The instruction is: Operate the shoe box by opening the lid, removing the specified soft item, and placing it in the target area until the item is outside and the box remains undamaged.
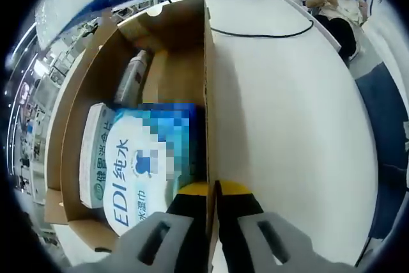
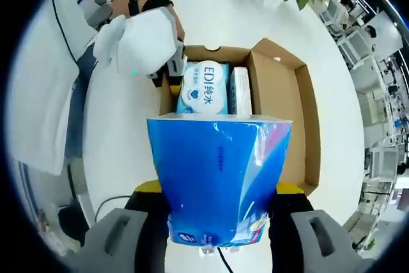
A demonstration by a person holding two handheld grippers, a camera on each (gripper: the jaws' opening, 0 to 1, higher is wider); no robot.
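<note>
Blue tissue pack out of the box, gripped and up in the air.

Right gripper (image 2: 220, 212) clamped on the blue tissue pack (image 2: 219, 177), one jaw on each side face, pack standing tall between them and hanging above the near end of the open shoe box (image 2: 307, 119). Left gripper (image 1: 213, 206) pinched shut on the box's side wall (image 1: 209, 94), one jaw inside, one outside, apparently pinning the box in place; seen in the right gripper view at the far-left corner of the box. Still inside: the wet-wipes pack (image 2: 204, 92) and a slim white pack (image 2: 240, 91) beside it. Looks like the removal part is basically done, only the set-down left. White table (image 1: 287, 113) lies bare just beside the box, so probably a sideways carry away from the cardboard. Right gripper obviously the one for that, left busy holding.
</note>
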